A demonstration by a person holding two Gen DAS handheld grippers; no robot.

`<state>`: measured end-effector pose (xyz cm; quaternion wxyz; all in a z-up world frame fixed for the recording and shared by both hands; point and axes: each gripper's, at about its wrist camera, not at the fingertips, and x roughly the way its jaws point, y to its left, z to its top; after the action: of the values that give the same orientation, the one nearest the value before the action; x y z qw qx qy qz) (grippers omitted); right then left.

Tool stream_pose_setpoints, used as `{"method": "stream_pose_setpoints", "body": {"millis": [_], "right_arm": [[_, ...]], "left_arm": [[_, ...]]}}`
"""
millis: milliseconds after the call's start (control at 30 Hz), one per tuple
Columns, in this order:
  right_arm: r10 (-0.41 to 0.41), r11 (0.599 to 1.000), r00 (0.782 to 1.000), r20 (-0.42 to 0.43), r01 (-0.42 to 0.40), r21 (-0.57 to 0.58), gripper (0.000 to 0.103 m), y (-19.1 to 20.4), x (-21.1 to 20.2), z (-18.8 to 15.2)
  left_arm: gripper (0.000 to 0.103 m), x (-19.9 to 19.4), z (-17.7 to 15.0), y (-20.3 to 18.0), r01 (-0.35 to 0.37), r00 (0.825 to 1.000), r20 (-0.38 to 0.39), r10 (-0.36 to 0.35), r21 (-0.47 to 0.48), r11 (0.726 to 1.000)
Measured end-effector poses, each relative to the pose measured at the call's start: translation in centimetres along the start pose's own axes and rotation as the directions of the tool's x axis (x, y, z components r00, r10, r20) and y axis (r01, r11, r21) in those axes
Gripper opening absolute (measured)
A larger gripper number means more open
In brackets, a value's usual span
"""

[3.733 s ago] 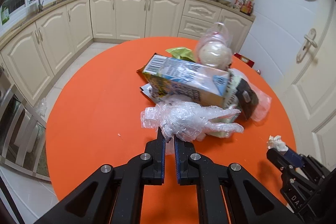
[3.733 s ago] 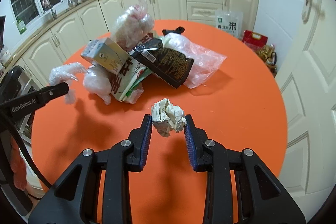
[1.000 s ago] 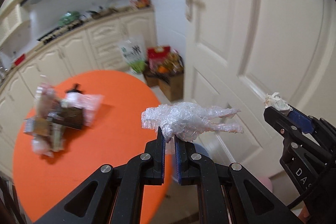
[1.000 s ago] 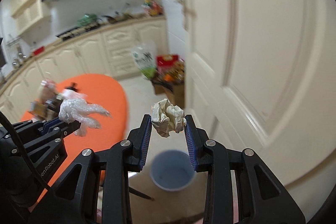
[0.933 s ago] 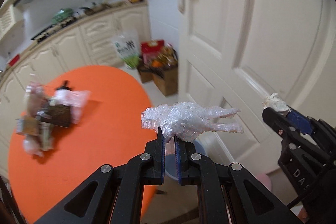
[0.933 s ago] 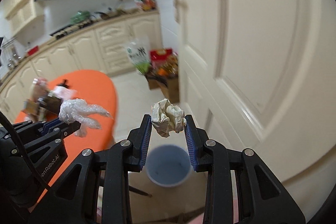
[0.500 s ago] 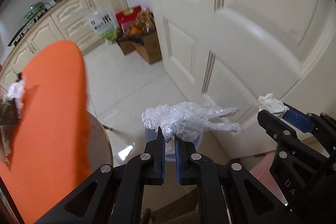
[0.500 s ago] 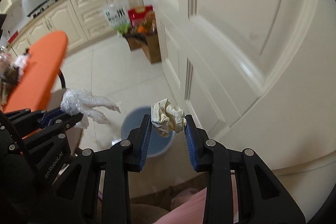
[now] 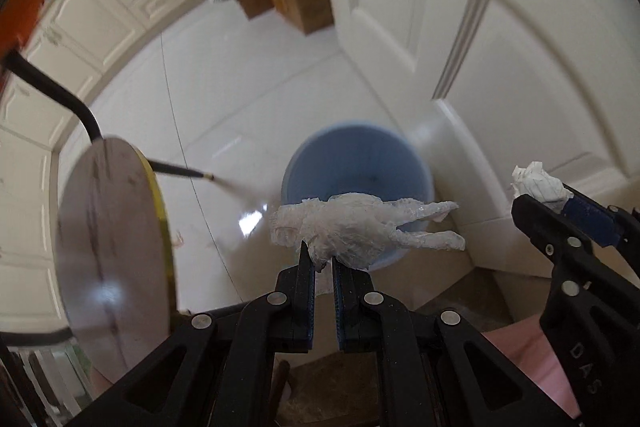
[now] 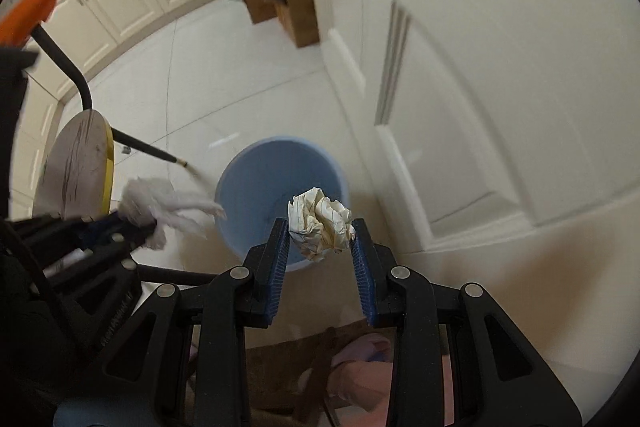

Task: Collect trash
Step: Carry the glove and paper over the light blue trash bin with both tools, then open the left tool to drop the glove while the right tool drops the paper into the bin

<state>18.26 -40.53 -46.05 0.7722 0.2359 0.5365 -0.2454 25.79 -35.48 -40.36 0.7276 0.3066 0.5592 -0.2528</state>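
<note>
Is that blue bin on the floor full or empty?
Looks empty: the blue bin shows only bare blue inside, though the crumpled paper hides part.

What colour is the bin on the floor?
Light blue bin, inside and out; clearest in the right wrist view.

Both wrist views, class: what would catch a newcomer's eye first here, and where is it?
The blue bin on the pale floor by the white door stands out, seen from above. The right gripper holds a crumpled paper ball over it, and the left gripper pinches a clear plastic glove at its near edge.
</note>
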Motion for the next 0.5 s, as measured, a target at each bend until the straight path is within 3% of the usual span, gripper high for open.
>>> {"method": "stream_pose_setpoints", "body": {"millis": [133, 267, 500], "right_arm": [[0.063, 0.998, 0.996, -0.056, -0.063, 0.008, 0.029, -0.6, 4.0, 1.0], [0.144, 0.989, 0.985, -0.100, -0.145, -0.004, 0.029, -0.5, 7.8, 2.0], [0.133, 0.988, 0.975, -0.177, -0.144, -0.048, 0.029, 0.6, 13.3, 3.0]], "left_arm": [[0.005, 4.7, 2.3, -0.5, -0.024, 0.999, -0.036, 0.024, -0.013, 1.000], [0.005, 8.0, 3.8, -0.6, -0.006, 0.998, -0.061, 0.004, -0.040, 0.999], [0.005, 11.9, 5.1, -0.1, -0.024, 0.996, -0.093, 0.016, -0.091, 0.996]]}}
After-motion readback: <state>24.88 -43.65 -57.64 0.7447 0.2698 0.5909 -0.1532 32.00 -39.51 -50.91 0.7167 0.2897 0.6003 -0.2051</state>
